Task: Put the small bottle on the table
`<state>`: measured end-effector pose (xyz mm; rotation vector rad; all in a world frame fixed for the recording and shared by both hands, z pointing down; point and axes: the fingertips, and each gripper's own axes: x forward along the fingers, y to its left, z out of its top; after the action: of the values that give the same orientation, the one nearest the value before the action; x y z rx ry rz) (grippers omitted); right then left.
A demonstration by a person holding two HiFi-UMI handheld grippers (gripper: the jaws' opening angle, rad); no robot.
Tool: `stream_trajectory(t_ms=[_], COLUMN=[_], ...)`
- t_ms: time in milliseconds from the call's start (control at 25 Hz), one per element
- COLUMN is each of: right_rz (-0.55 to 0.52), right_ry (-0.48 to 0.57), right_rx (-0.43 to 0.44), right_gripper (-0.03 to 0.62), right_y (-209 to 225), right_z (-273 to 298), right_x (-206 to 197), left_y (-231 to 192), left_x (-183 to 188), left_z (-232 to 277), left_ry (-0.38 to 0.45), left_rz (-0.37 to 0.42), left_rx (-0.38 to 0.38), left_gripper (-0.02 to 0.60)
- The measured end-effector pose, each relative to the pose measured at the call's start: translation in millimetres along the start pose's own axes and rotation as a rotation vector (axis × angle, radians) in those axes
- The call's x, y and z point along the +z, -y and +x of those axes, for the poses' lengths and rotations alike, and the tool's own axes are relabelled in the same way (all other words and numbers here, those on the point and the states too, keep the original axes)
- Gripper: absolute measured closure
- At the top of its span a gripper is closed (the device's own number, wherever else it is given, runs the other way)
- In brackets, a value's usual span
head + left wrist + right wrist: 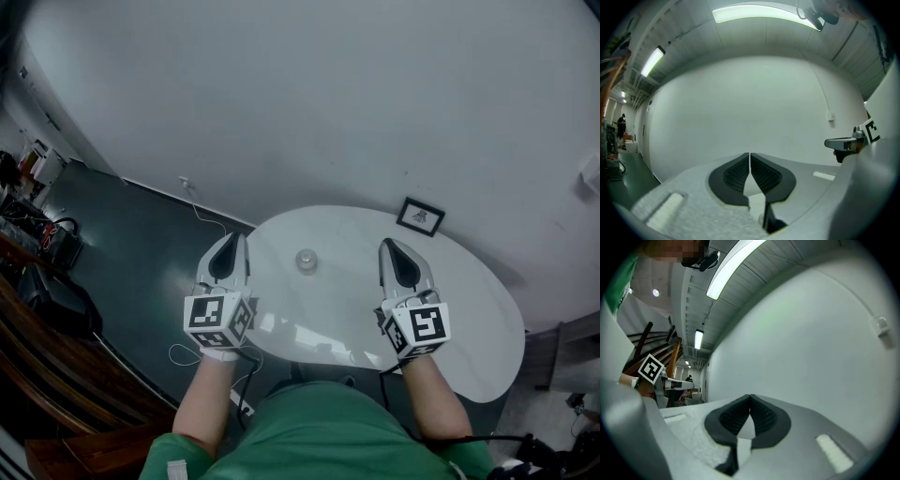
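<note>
The small clear bottle (307,261) stands upright on the white oval table (469,319), seen from above, between my two grippers and touched by neither. My left gripper (233,239) hovers at the table's left edge, jaws shut on nothing. My right gripper (387,244) is held over the table to the right of the bottle, also shut and empty. In the left gripper view the black pads (761,174) meet at the tip, facing a bare white wall. The right gripper view shows its pads (764,418) closed too.
A small framed picture (420,217) stands at the table's far edge by the white wall. A white cable (202,217) runs across the dark floor on the left. Boxes and gear (37,225) and wooden rails (47,375) crowd the far left.
</note>
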<state>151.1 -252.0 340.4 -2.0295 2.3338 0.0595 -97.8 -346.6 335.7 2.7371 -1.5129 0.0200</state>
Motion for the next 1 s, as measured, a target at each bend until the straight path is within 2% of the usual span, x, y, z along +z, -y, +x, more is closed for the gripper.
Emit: stream_trajectory(t_ms=[1000], right_rz=[0.004], right_ry=[-0.018], right_rx=[-0.015], right_gripper=[0.591], right_y=[-10.5], right_z=[13.5], right_x=[-6.6], left_y=[-12.3], left_x=[-20.7], left_z=[9.4], left_ry=[-0.028], left_rz=[-0.015], left_rx=[-0.032], left_gripper=[0.563])
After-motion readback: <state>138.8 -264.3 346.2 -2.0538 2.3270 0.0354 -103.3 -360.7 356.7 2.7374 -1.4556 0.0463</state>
